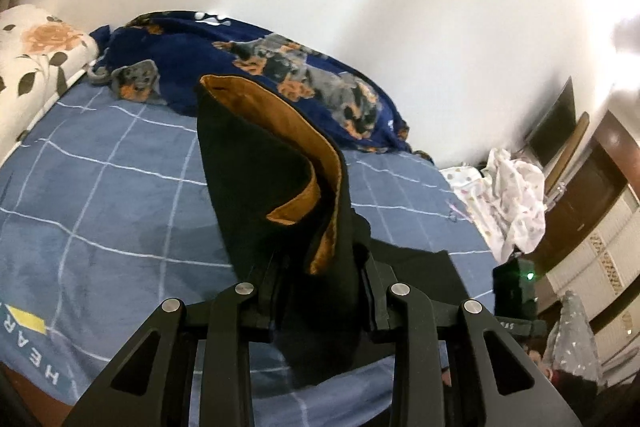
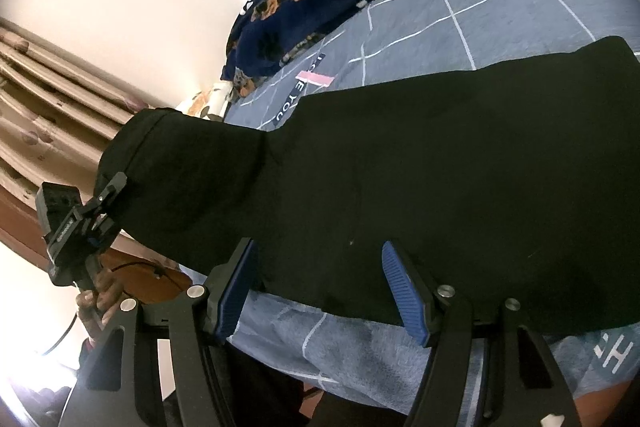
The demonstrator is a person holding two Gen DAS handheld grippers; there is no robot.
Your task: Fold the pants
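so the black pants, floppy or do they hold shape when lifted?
Likely floppy: in the left gripper the pants curl over, showing the tan lining. Probably thick and fairly heavy: the lined cloth bunches between the pads. The rest should drag across the bedsheet, where it lies spread out.

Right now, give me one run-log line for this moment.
left gripper: shut on pants, lifted off bed | right gripper: jaws open, pants edge between them | fold: unfinished

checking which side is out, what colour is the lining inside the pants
Orange-brown, against the black outer cloth of the pants; it shows best in the left wrist view.
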